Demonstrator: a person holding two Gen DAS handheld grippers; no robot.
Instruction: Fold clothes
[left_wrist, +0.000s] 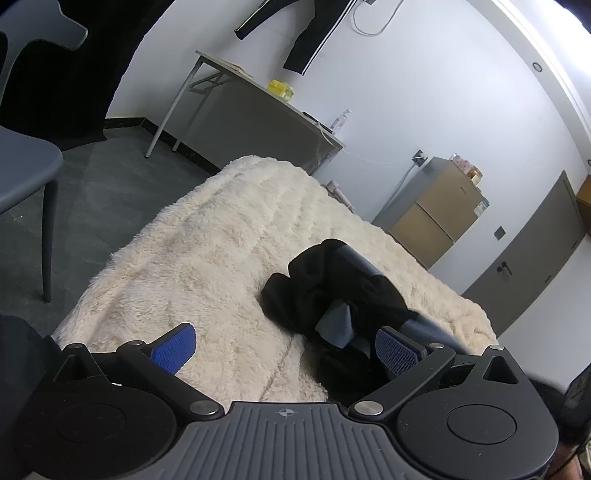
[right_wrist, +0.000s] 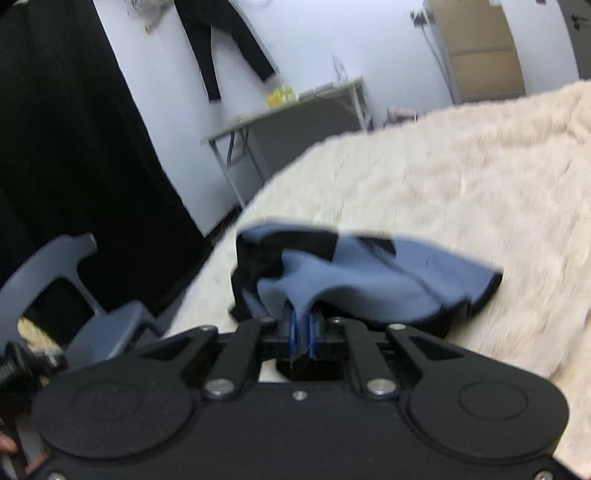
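A crumpled black and blue garment (left_wrist: 332, 291) lies on a cream fluffy blanket (left_wrist: 207, 236). In the left wrist view my left gripper (left_wrist: 284, 349) stands open just short of the garment, its blue pads wide apart with only blanket between them; the right pad sits beside the cloth's near edge. In the blurred right wrist view my right gripper (right_wrist: 302, 332) is shut on a fold of the blue part of the garment (right_wrist: 354, 280), which rises in a tent from the blanket (right_wrist: 461, 177) toward the pads.
A grey chair (left_wrist: 26, 170) stands on the dark floor left of the bed. A folding table (left_wrist: 266, 110) with a yellow box and a bottle lines the far wall. Black trousers (left_wrist: 306, 40) hang above it. Brown cabinets (left_wrist: 439, 210) stand at the right.
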